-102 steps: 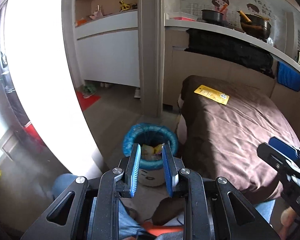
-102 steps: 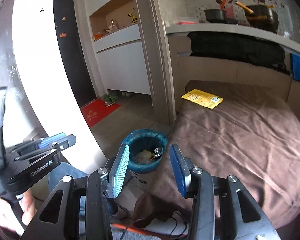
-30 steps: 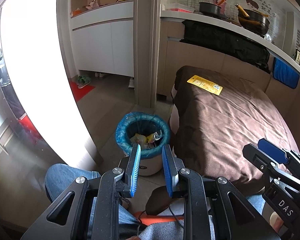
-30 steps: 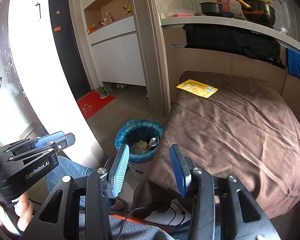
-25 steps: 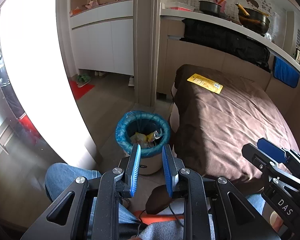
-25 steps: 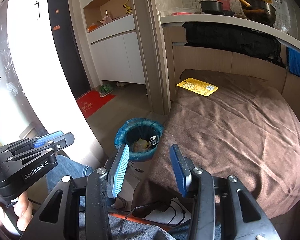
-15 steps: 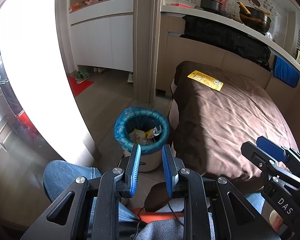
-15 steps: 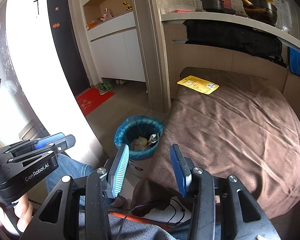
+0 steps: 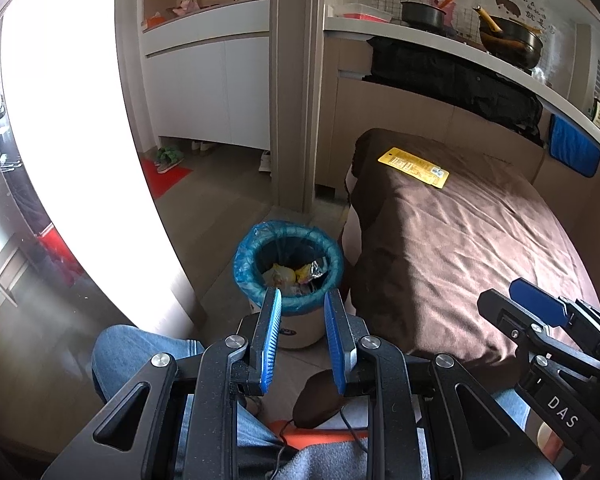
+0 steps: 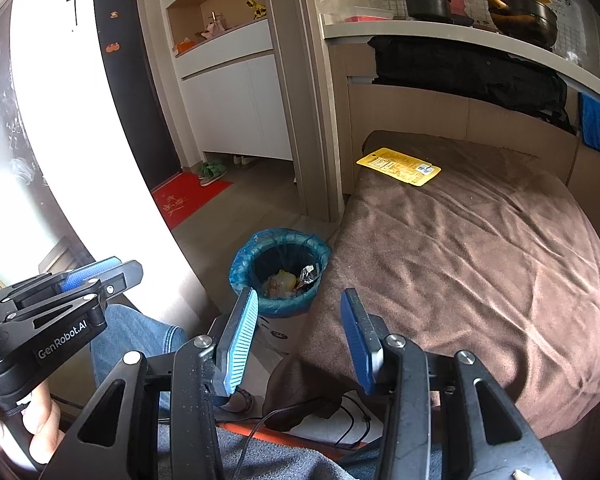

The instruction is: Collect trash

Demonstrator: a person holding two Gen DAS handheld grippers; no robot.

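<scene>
Both grippers, left gripper (image 9: 300, 304) and right gripper (image 10: 300, 304), hang open and empty above the lined bin (image 9: 288, 258); the yellow packet (image 10: 398, 167) lies across the bed (image 10: 480, 248), awaiting collection.

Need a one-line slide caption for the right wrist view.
Open right gripper empty, yellow packet on brown bed, lined bin alongside.

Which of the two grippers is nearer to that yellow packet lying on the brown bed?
Right, though only slightly. The right gripper hovers by the bed's near corner, the yellow packet far ahead of it. The left gripper hangs further left, over the blue-lined trash bin.
</scene>
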